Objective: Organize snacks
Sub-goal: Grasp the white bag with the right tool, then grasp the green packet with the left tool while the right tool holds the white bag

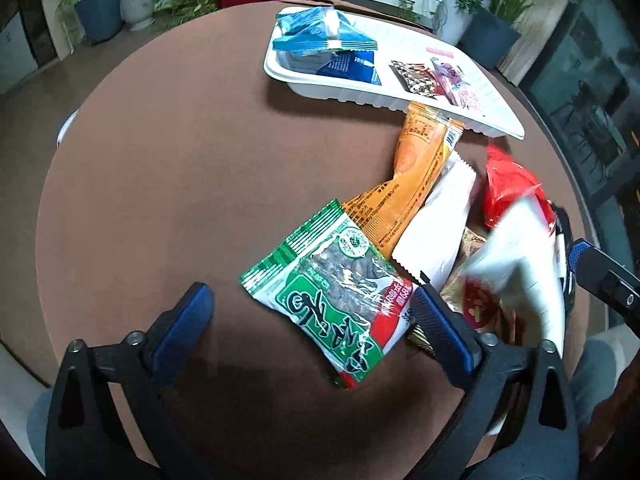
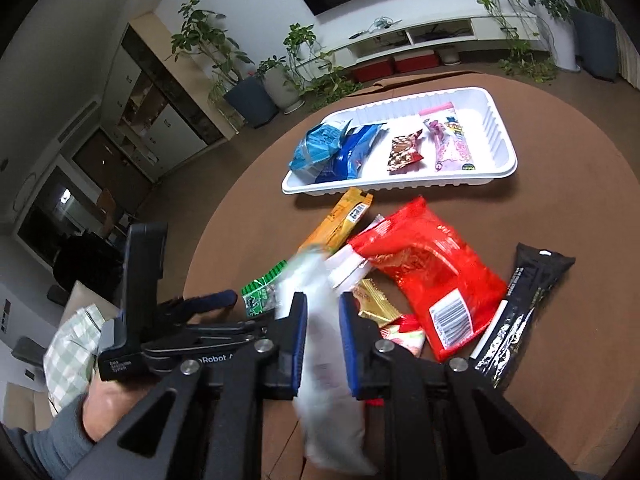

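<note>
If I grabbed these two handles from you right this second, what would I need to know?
Right gripper: shut on a white packet, blurred in both views.
Left gripper: open, holding nothing, by the green packet.
Already in the white tray: blue packets, a brown checked packet, a pink packet.
Loose on the brown table: the green packet, an orange packet, a red bag, a black bar, another white packet, a gold packet and a small red-and-green one beside it.
Left to do: probably carry the held packet to the tray, then the rest.
</note>
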{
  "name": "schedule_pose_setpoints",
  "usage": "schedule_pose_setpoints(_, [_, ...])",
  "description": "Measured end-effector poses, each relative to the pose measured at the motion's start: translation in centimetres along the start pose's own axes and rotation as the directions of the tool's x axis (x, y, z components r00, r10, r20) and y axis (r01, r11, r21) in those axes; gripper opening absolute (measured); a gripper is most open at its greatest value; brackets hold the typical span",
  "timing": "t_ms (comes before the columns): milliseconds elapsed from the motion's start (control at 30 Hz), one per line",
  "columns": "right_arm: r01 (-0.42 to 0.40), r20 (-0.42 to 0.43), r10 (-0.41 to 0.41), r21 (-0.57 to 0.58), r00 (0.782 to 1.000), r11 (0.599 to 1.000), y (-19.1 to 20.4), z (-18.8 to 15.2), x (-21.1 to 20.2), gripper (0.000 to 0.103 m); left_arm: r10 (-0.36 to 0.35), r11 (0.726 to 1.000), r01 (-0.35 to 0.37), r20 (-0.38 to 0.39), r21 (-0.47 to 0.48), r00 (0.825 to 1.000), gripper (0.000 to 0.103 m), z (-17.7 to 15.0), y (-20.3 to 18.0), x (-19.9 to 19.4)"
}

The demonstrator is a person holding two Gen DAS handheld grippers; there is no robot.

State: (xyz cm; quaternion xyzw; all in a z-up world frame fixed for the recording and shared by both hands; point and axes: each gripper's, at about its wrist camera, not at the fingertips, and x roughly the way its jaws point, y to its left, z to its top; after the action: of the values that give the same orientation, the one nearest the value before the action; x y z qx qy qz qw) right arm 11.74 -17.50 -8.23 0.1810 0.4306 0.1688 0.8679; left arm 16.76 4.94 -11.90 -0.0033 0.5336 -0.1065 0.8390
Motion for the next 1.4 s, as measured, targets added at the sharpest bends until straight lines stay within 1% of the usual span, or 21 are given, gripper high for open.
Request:
schedule_pose_setpoints(67, [0.036,-0.019,-0.036,-0.019,0.999,0.999,0.0,-0.2,0.5,0.017,0.018,0.999,-0.018,0.005,0.034,1.0,0.089,0.1,-0.3,0.2])
schedule_pose_setpoints(167, [0.072,-0.034,-0.074,-0.056,0.997,0.996,0.5,-0.5,0.6,0.017,0.024,0.998,-0.024,-0.011,0.064,1.0,0.088,0.3,-0.4,0.5])
schedule_pose_setpoints(333, [0.088,-0.09,-0.104,-0.175,0.99,0.981,3.2,-2.0,0.1,0.019,0.038,0.995,-0.033,-0.047,0.094,0.998,0.095,0.7,-0.7,0.8])
schedule_pose_setpoints(400, [0.111,-0.105,-0.135,-0.208,0.985,0.972,3.8,-2.8,0.3,0.027,0.038,0.996,-0.034,-0.049,0.088,0.998,0.096,0.9,-0.8,1.0])
schedule_pose_setpoints(467, [0.134,-0.104,-0.158,-0.204,0.982,0.97,3.5,-3.2,0.6,0.042,0.034,0.995,-0.03,-0.037,0.094,0.999,0.095,1.2,-0.8,1.2])
schedule_pose_setpoints(533, [0.15,-0.118,-0.174,-0.191,0.978,0.97,3.2,-3.4,0.9,0.049,0.02,0.994,-0.017,-0.026,0.109,0.999,0.092,1.4,-1.0,1.3])
schedule_pose_setpoints(567, [0.145,-0.126,-0.17,-0.183,0.977,0.972,3.1,-3.4,1.0,0.055,0.004,0.992,-0.002,-0.015,0.13,1.0,0.085,1.4,-1.1,1.2])
schedule_pose_setpoints(600, [0.148,-0.131,-0.174,-0.184,0.976,0.972,3.2,-3.5,1.2,0.057,-0.009,0.99,0.01,-0.008,0.141,1.0,0.075,1.4,-1.2,1.1])
schedule_pose_setpoints(633, [0.154,-0.135,-0.182,-0.193,0.974,0.969,3.4,-3.5,1.3,0.057,-0.013,0.99,0.014,-0.005,0.141,1.0,0.071,1.5,-1.0,0.9])
schedule_pose_setpoints(667, [0.158,-0.139,-0.189,-0.206,0.972,0.966,3.6,-3.6,1.5,0.057,-0.025,0.991,0.025,-0.003,0.135,1.0,0.061,1.6,-0.8,0.8])
schedule_pose_setpoints(700, [0.16,-0.148,-0.195,-0.221,0.97,0.962,3.8,-3.8,1.9,0.057,-0.037,0.99,0.037,-0.001,0.134,0.999,0.047,1.6,-0.6,0.7])
schedule_pose_setpoints(733, [0.161,-0.157,-0.201,-0.236,0.967,0.958,4.1,-4.0,2.2,0.059,-0.042,0.991,0.041,0.005,0.131,0.999,0.041,1.7,-0.2,0.5])
schedule_pose_setpoints(767, [0.161,-0.161,-0.203,-0.243,0.966,0.957,4.3,-4.2,2.4,0.059,-0.065,0.99,0.064,0.004,0.122,0.998,0.027,1.8,0.3,0.4])
schedule_pose_setpoints(800, [0.158,-0.168,-0.203,-0.249,0.965,0.956,4.5,-4.4,2.6,0.059,-0.085,0.991,0.083,0.006,0.109,0.996,0.025,1.9,0.8,0.4])
schedule_pose_setpoints(867, [0.153,-0.178,-0.201,-0.253,0.963,0.955,4.7,-4.6,3.0,0.059,-0.103,0.989,0.102,0.006,0.111,0.995,0.025,2.0,1.1,0.4])
schedule_pose_setpoints(933, [0.164,-0.188,-0.217,-0.26,0.958,0.951,4.8,-4.8,3.4,0.063,-0.092,0.986,0.091,0.003,0.137,0.996,0.025,2.0,0.7,0.4])
schedule_pose_setpoints(1033, [0.178,-0.199,-0.235,-0.268,0.951,0.947,4.7,-5.1,3.7,0.065,-0.158,0.971,0.163,-0.044,0.175,0.986,0.025,1.7,0.1,0.1])
schedule_pose_setpoints(1167, [0.177,-0.203,-0.236,-0.271,0.95,0.946,4.7,-5.3,3.8,0.065,-0.21,0.971,0.214,-0.049,0.105,0.977,0.026,1.9,0.3,0.6])
schedule_pose_setpoints(1333, [0.171,-0.232,-0.233,-0.257,0.944,0.951,4.2,-5.7,4.2,0.064,-0.243,0.964,0.251,-0.087,0.093,0.966,0.027,1.3,0.4,0.3])
schedule_pose_setpoints(1367, [0.168,-0.235,-0.228,-0.25,0.945,0.954,4.1,-5.7,4.2,0.064,-0.25,0.962,0.258,-0.093,0.087,0.964,0.033,1.3,0.3,0.4])
schedule_pose_setpoints(1400, [0.164,-0.24,-0.224,-0.245,0.944,0.955,4.0,-5.8,4.2,0.064,-0.267,0.958,0.275,-0.097,0.082,0.959,0.047,1.3,0.3,0.4])
